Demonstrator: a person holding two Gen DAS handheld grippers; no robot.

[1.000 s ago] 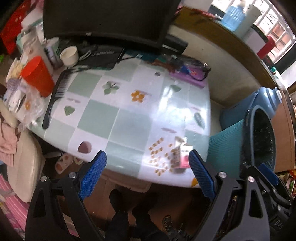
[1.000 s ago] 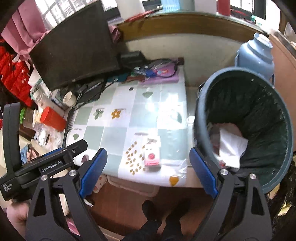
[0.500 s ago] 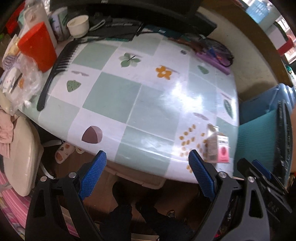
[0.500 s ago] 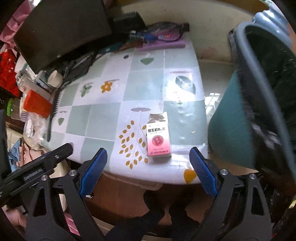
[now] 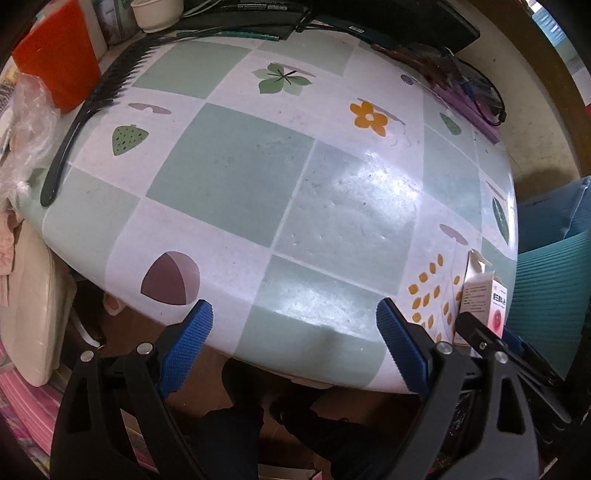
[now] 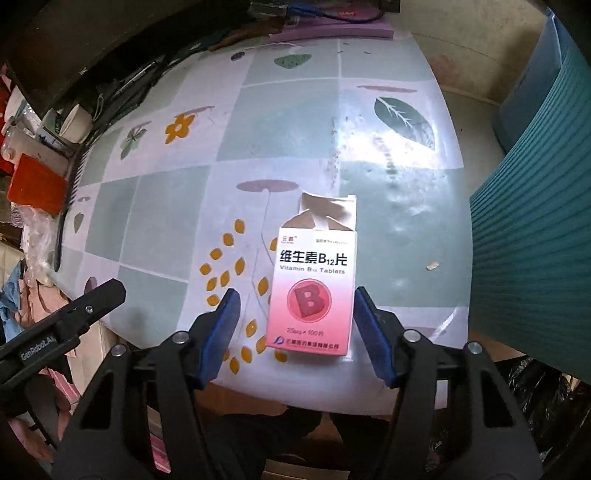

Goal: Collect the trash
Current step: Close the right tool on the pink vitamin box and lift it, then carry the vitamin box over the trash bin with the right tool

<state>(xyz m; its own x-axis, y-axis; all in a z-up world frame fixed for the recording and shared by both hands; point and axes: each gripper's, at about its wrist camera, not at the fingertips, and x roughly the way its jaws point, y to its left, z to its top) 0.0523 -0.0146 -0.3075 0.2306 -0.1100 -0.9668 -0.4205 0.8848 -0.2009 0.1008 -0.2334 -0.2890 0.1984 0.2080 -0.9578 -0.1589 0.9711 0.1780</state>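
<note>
A pink and white vitamin B12 tablet box lies flat near the table's front right edge, its top flap open. My right gripper is open, its blue fingers on either side of the box's near end, not closed on it. The box also shows in the left wrist view, with the right gripper's finger in front of it. My left gripper is open and empty over the table's front edge, left of the box. The teal ribbed trash bin stands right of the table.
The table has a green and white checked cover. At its left and back are a red cup, a black comb, a white cup, a plastic bag, a purple book and cables.
Both grippers have dropped closer to the table. The right gripper has moved away from the bin to the box and narrowed its opening around the box.
</note>
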